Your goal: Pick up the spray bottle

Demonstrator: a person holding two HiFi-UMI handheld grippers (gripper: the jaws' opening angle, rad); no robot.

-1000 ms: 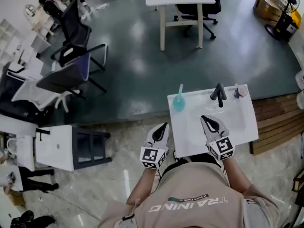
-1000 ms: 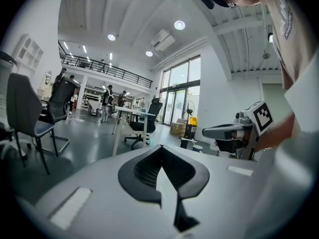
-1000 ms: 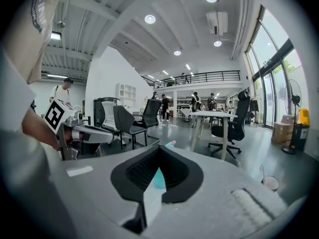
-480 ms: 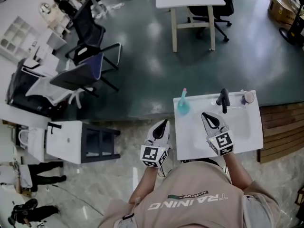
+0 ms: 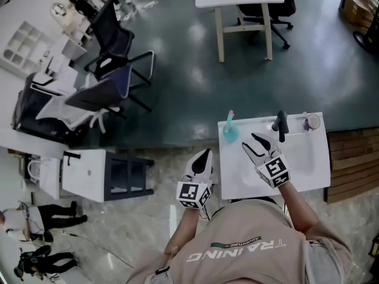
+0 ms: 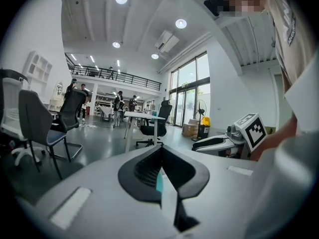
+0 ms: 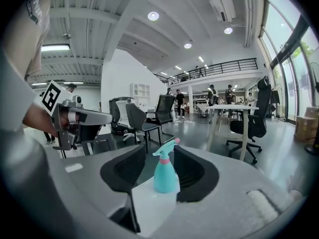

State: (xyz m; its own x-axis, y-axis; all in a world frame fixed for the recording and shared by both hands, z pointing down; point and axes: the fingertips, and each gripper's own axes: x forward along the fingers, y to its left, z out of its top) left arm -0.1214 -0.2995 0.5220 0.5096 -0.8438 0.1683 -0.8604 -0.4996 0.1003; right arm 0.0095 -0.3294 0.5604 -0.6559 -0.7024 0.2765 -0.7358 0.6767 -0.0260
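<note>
Head view: basin [image 5: 308,158], dark floor [image 5: 177,87]; right hand-held gripper [image 5: 249,142] opening empty, left one [image 5: 206,154] closed.

The spray bottle [image 7: 166,176] was teal with a pink collar and a pink nozzle tip. It stood on a plain white worktop [image 5: 308,158] that bore a black tap [image 5: 282,126]. The floor [image 5: 177,70] was a glossy dark grey-green, giving way to a pale marbled strip [image 5: 136,229]. The planking [image 5: 349,164] was brown wood. One chair [image 5: 98,93] was navy-backed, another chair [image 5: 112,31] black. The person's shirt [image 5: 237,265] was beige with dark lettering.
</note>
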